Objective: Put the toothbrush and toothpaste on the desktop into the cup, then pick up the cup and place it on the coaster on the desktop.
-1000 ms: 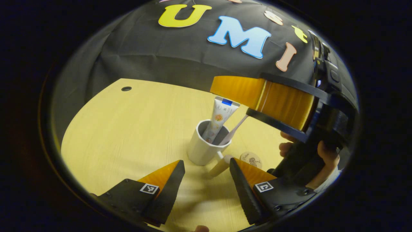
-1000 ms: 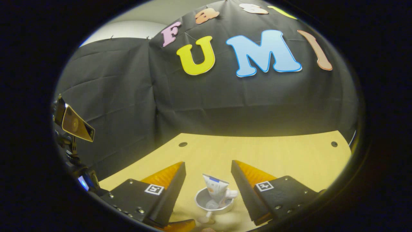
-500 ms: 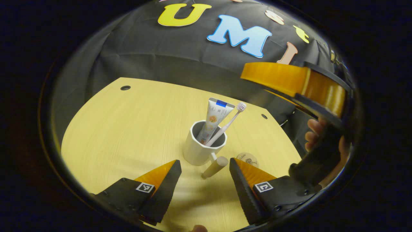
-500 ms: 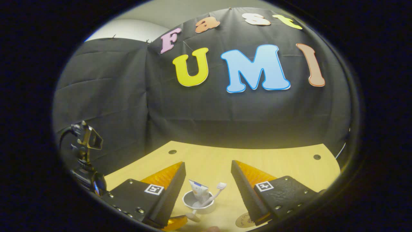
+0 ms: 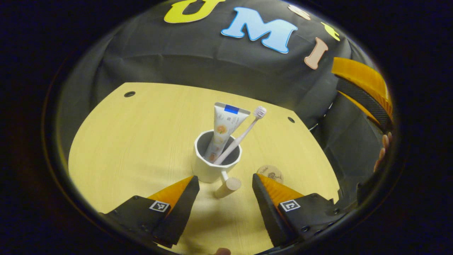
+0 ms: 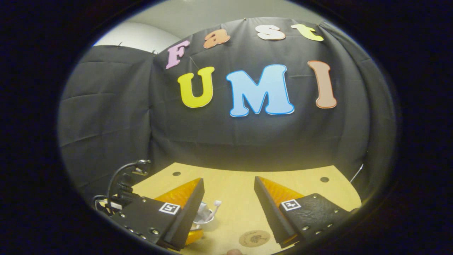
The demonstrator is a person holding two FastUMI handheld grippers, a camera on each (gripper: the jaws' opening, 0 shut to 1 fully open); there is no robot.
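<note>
Left gripper view: the left gripper (image 5: 224, 186) has its fingers spread wide with nothing between them, low in the frame over the pale wooden desktop (image 5: 134, 141). Just above them at centre stands the white ceramic cup (image 5: 212, 163), its wooden handle (image 5: 226, 187) pointing toward the camera, holding the white toothpaste tube (image 5: 223, 132) and the pale toothbrush (image 5: 240, 136). A round wooden coaster (image 5: 270, 174) lies right of the cup, apart from it. Right gripper view: the right gripper (image 6: 228, 198) is likewise wide open and empty.

The desk (image 5: 141, 141) looked matt pale wood-grain; the cup (image 5: 208, 166) smooth and glazed, its handle (image 5: 226, 187) bare wood; the coaster (image 5: 270, 173) wooden.
</note>
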